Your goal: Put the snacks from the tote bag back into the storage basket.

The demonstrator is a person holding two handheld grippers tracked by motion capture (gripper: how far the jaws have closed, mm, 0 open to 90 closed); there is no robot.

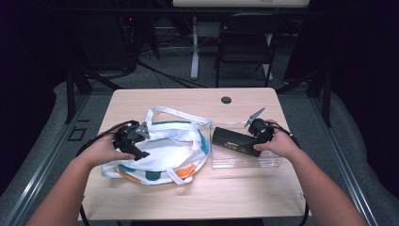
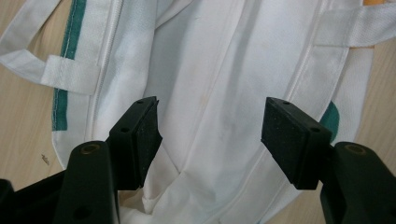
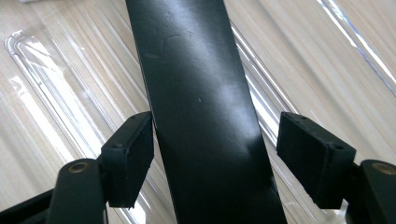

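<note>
Right gripper view: black box (image 3: 201,107) runs lengthwise between the right gripper's (image 3: 215,154) parted, ungripping pads; left gripper (image 2: 210,135) likewise open.

overall: high view dim, room behind the desk (image 1: 197,101) nearly black, corners dark
light: from above, falls on the desk top; white bag (image 1: 164,146) is the brightest spot
glare: streaks on the clear tray (image 3: 56,93), soft sheen on the black box (image 3: 196,93)
shadows: soft, short
sharpness: high view soft, slightly grainy; gripper views brighter, claw pads (image 2: 144,135) a bit blurred up close
distortion: mild bend at the high view's edges
</note>
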